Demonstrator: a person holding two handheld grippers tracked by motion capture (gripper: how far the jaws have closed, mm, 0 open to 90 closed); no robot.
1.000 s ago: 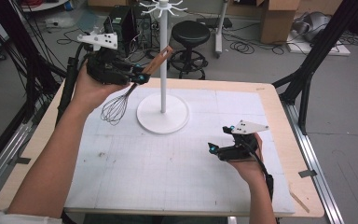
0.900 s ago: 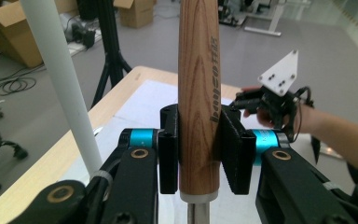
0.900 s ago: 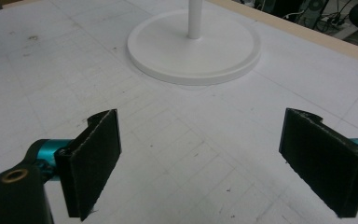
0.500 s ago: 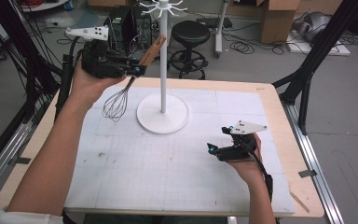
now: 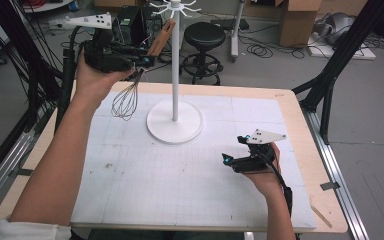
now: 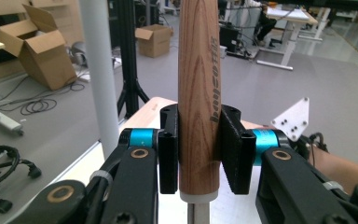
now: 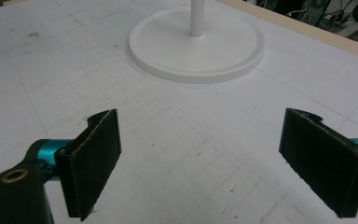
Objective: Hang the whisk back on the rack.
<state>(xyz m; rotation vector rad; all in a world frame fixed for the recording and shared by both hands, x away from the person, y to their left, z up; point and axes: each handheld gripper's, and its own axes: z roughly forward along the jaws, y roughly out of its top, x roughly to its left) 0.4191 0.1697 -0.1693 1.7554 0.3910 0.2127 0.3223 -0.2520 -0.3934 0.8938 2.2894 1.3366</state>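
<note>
High view, left tongs [image 5: 147, 61] clamped on whisk [image 5: 130, 95] handle beside white stand [image 5: 174, 122], right tongs [image 5: 226, 159] agape over worktop [image 5: 290, 107]

Dark lettering runs along the whisk's wooden handle [image 6: 198, 93], too blurred to read.

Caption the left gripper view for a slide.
Left tool clamps the whisk's wooden handle beside the white stand pole.

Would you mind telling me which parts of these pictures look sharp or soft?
Left gripper view: the whisk handle is sharp, the room behind soft. Right gripper view: the near jaws are slightly blurred, the stand base clear. High view: evenly lit, mildly coarse.
</note>
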